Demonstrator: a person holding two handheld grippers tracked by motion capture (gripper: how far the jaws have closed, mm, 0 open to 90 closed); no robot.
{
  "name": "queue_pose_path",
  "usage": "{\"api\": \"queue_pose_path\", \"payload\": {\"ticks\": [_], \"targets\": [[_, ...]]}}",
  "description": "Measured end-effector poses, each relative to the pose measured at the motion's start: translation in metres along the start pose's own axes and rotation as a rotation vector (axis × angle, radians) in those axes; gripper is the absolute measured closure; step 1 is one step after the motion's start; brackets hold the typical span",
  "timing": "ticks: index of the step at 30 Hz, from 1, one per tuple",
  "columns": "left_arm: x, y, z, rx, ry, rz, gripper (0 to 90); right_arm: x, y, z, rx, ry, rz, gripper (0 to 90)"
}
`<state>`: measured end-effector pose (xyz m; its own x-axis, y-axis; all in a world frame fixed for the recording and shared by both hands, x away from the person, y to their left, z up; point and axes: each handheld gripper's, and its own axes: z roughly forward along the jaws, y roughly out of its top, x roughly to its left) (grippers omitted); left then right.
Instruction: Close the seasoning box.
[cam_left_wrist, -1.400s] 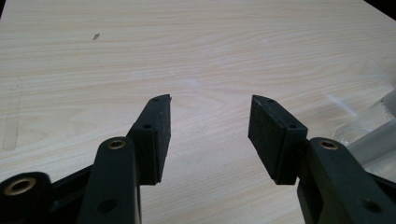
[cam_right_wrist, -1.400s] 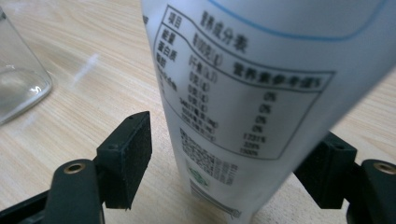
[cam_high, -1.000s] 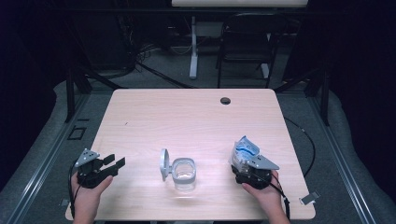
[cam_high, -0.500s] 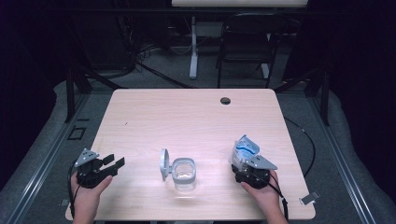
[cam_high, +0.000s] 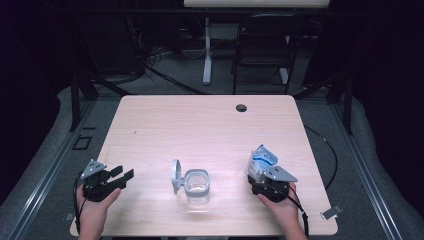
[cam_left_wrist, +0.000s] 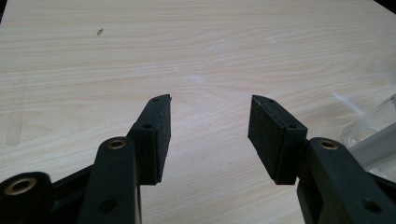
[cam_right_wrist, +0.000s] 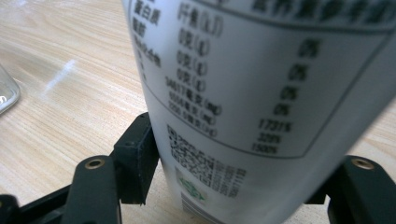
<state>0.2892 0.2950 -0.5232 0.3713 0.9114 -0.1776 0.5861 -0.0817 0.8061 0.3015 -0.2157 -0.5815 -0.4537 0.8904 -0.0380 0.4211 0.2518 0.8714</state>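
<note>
A clear glass jar stands near the table's front middle, with its hinged lid swung open to its left. My right gripper is at the front right, shut on a white and blue printed pouch that stands upright. Its jaws have just been closing on that pouch. In the right gripper view the pouch sits between the pads of my right gripper. My left gripper rests at the front left, open with nothing in it. The left gripper view has bare wood between the jaws of my left gripper.
The light wooden table has a dark round hole near its far edge. The jar's rim shows at the right of the left gripper view. A chair and stand legs sit on the dark floor beyond.
</note>
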Motion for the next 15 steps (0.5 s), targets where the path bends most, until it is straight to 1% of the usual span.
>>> {"api": "queue_pose_path", "payload": {"ticks": [9,12,15], "targets": [[0.0001,-0.0008,0.001,-0.002,0.003,-0.005,49.7,-0.0003,0.0005,-0.0001,0.004,0.004,-0.005,35.8],[0.0005,-0.0006,0.0005,0.002,0.001,-0.004,49.6,-0.0008,0.0014,-0.0006,0.016,0.007,-0.003,36.2],[0.0005,-0.0005,0.0003,-0.002,0.0,-0.006,49.6,-0.0008,0.0016,-0.0004,0.016,0.006,-0.001,36.5]]}}
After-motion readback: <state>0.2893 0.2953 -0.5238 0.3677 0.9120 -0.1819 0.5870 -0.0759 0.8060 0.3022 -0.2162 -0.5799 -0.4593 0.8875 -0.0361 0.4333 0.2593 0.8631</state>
